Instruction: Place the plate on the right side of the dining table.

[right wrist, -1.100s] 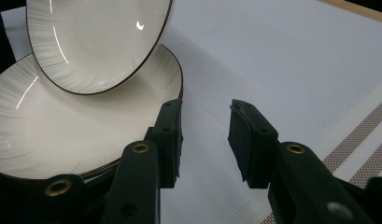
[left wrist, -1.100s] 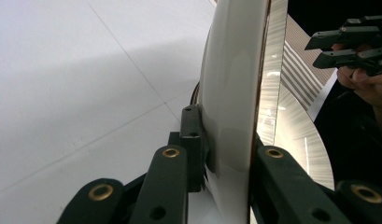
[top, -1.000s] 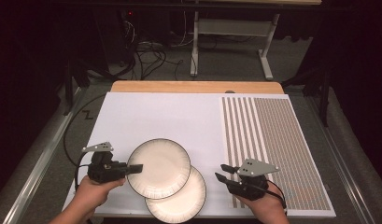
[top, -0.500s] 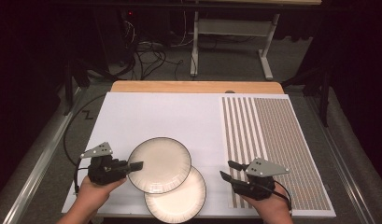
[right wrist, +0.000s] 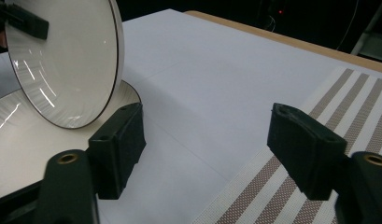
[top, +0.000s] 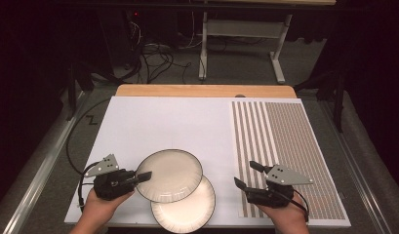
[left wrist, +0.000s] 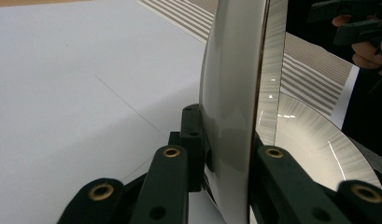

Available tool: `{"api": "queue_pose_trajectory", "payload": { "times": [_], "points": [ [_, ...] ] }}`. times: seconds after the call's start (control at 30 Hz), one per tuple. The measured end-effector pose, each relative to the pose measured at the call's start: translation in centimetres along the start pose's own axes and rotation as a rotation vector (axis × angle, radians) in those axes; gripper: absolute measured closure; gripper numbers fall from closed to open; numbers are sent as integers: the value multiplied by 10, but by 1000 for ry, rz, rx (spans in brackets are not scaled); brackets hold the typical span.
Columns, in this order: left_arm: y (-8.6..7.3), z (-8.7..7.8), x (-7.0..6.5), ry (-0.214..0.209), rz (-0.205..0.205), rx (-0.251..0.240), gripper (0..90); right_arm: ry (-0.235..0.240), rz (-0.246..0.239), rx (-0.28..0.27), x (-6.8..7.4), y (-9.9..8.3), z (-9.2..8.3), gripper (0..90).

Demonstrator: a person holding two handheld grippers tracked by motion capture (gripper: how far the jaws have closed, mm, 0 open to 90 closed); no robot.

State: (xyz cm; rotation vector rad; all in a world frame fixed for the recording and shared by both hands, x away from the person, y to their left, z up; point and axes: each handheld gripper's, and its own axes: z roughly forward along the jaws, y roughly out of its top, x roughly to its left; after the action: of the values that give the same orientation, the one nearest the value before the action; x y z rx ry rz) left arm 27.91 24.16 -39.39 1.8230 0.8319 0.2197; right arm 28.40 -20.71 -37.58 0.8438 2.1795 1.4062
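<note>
**Upper plate lifted on left grip, right jaws parted and clear**

Since the earlier frames the right gripper [top: 247, 175] has drawn away from the plates toward the striped mat, and its jaws have just been opening, with nothing between them. The upper plate has shifted slightly toward the far side of the table in the left grip.

Left gripper [top: 144, 176]: jaws clamped on the near-left rim of the round cream ceramic plate with a thin dark edge [top: 169, 175]. In the left gripper view that plate [left wrist: 230, 93] stands edge-on between the two black jaws, one pad on each face, rim seated deep in the gap. Hand [top: 102, 207] holds the gripper body low at the table's near edge.

Second cream plate of the same make [top: 187, 212]: lies flat on the white table cover [top: 163, 122], just beyond and to the right of the left jaws, partly under the held plate. In the right gripper view the held plate [right wrist: 62, 60] is tilted up above it, its lower rim close over the flat plate [right wrist: 20, 140]; whether the two touch I cannot tell.

Right gripper: jaws wide and empty, over the boundary between the white cover and the brown-and-white striped mat [top: 285, 141]. Both plates sit well off to its left, apart from its jaws
</note>
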Motion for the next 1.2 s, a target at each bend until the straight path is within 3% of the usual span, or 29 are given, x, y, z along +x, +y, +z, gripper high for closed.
{"api": "queue_pose_trajectory", "payload": {
  "times": [0.2,0.3,0.43,0.63,0.87,1.2],
  "points": [
    [-1,2,1,-6,-5,-4,798,-9,27,-34,-1,0,-2,126],
    [-2,1,0,0,6,-4,797,-27,24,-32,1,0,1,9],
    [-2,0,-2,5,15,-6,796,-52,19,-38,2,0,2,9],
    [-3,0,-2,5,15,-8,796,-40,19,-49,3,0,3,9],
    [-3,0,-2,8,13,-8,795,26,18,-64,16,9,22,25],
    [-3,0,-2,9,16,-9,794,85,8,-18,28,21,56,77]
  ]
}}
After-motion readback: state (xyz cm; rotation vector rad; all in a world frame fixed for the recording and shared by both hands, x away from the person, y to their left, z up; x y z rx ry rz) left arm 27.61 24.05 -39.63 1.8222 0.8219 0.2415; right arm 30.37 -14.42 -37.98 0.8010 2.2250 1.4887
